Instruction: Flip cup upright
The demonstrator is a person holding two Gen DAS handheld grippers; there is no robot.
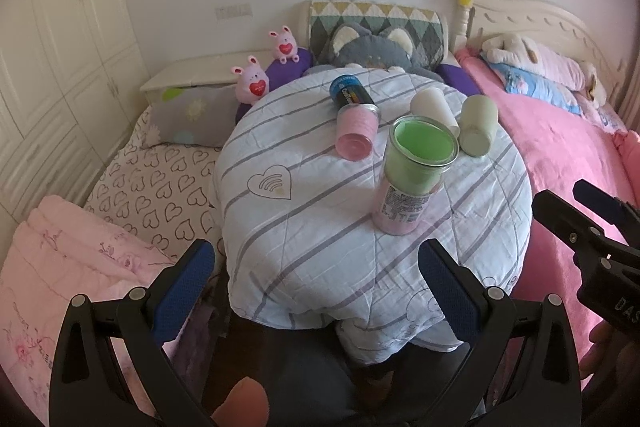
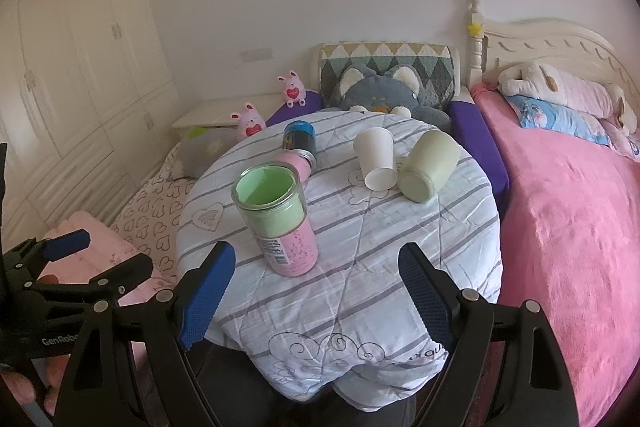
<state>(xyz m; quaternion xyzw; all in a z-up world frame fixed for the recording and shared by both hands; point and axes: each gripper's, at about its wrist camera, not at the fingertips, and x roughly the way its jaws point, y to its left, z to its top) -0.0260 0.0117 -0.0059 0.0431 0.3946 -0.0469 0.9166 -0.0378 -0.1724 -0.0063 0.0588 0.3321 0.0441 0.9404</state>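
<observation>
A round table under a striped white quilt [image 1: 312,227] [image 2: 360,267] holds several cups. A green-and-pink jar cup [image 1: 412,175] [image 2: 280,219] stands upright near the front. A pink cup [image 1: 356,133] [image 2: 298,163], a dark blue cup [image 1: 348,91] [image 2: 299,135], a white paper cup [image 1: 434,109] [image 2: 376,159] and a pale green cup [image 1: 478,131] [image 2: 428,165] lie on their sides behind it. My left gripper [image 1: 316,287] is open and empty at the table's near edge. My right gripper [image 2: 316,299] is open and empty at the near edge too.
A bed with a pink blanket [image 2: 568,227] runs along the right. A heart-print mattress [image 1: 160,183] and pink bedding [image 1: 60,267] lie left. A grey cat plush [image 2: 384,95] and pink bunny toys [image 1: 252,81] sit behind the table. A white wardrobe [image 2: 80,67] stands left.
</observation>
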